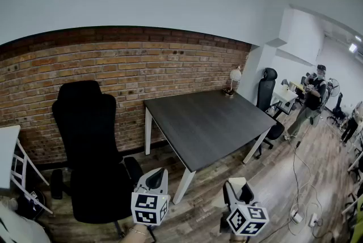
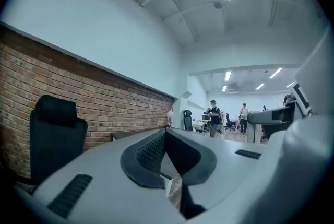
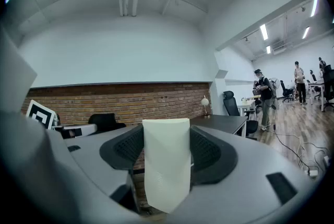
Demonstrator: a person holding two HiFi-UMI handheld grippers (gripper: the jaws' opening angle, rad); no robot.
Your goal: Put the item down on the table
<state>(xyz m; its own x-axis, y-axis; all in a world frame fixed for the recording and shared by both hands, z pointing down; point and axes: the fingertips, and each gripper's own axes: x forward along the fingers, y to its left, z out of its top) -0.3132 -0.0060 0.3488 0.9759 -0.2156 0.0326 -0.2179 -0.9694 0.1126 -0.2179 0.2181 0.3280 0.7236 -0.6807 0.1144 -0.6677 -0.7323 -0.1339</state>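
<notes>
So the right tool (image 3: 166, 147) is clamped on a pale white block (image 3: 167, 176), well short of the dark tabletop (image 1: 210, 123). The left tool (image 2: 166, 134) is pinched closed with nothing in it. I'd carry the block over the bare middle, lower it till it sits flat, then let go.

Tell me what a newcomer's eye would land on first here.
The dark grey rectangular table on white legs fills the middle of the head view, before the red brick wall, with a tall black office chair to its left. Close up, the right gripper is clamped on a smooth white block-shaped item, held upright between its jaws.
</notes>
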